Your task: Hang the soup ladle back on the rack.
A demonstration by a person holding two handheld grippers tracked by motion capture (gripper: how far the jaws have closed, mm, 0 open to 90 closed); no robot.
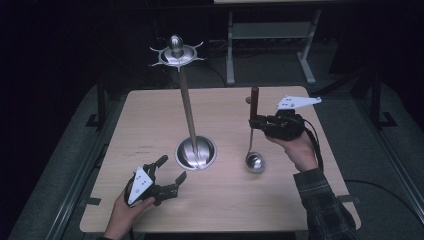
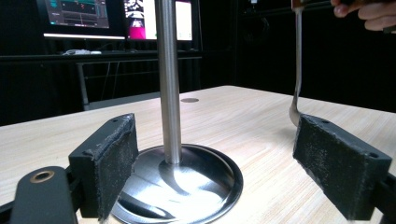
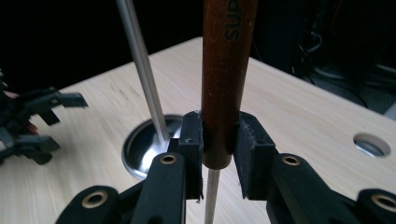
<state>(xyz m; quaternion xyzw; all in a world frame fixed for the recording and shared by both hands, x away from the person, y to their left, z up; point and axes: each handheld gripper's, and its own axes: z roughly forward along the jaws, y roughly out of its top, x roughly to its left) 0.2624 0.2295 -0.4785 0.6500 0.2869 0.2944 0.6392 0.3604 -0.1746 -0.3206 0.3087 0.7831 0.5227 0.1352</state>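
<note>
A steel ladle (image 1: 254, 162) with a reddish-brown wooden handle (image 3: 228, 70) hangs upright over the table, bowl down. My right gripper (image 1: 256, 123) is shut on that handle; in the right gripper view both pads (image 3: 192, 149) press its sides. A tall steel utensil stand (image 1: 186, 102) rises from a round dished base (image 1: 196, 153) mid-table, with a hooked crown (image 1: 176, 54) on top. My left gripper (image 1: 172, 175) rests near the front left, open, pointing at the base (image 2: 187, 186). The ladle's thin shaft (image 2: 298, 65) shows at the right of the left gripper view.
The light wooden table (image 1: 150, 120) has a small round hole (image 3: 371, 144) near its far right side. Monitors (image 2: 116, 18) glow behind the table in the left gripper view. Grey table legs (image 1: 270, 45) stand on the dark floor beyond.
</note>
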